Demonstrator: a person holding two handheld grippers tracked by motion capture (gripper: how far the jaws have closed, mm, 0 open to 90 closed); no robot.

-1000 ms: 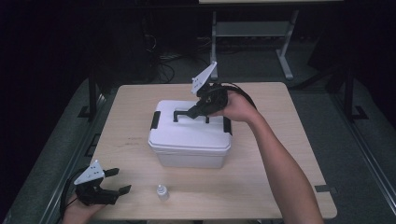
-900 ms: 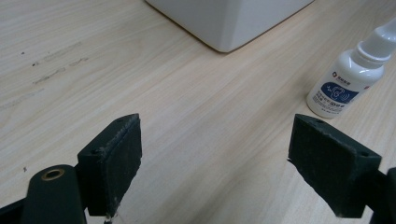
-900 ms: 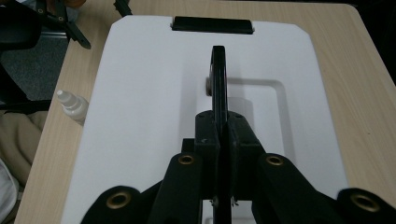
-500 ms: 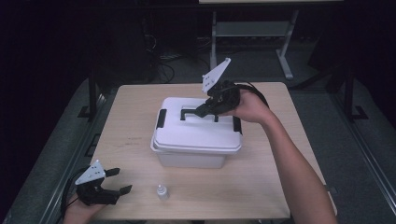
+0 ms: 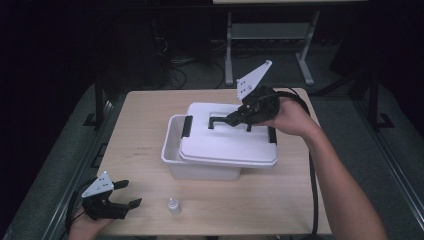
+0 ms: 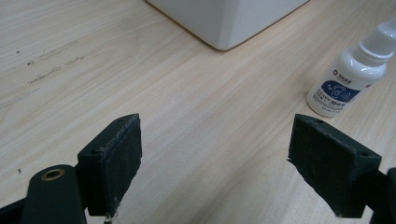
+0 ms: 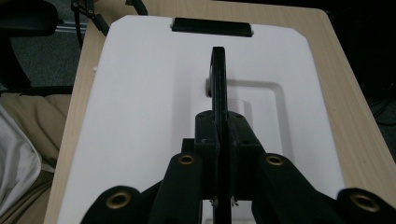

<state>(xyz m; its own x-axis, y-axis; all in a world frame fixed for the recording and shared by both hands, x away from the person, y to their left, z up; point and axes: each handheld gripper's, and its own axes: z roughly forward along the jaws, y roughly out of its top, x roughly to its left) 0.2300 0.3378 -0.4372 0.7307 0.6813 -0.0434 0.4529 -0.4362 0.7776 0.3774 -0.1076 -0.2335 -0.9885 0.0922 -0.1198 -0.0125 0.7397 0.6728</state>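
One box, one lid, one bottle

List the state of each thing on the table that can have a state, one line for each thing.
Lid: lifted off the box by its black handle, shifted right, tilted.
Box: partly uncovered at its left side.
Small bottle: upright, capped, untouched.
Right tongs: shut on the handle.
Left tongs: open, holding nothing, near the table edge.

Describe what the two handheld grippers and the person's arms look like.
Both the left gripper and the right gripper are black, each topped by a grey three-cornered plate with small holes. Their jaws have flat black pads and brass-coloured rivets. A black cable trails from the right one. The forearms are bare, no sleeves showing.
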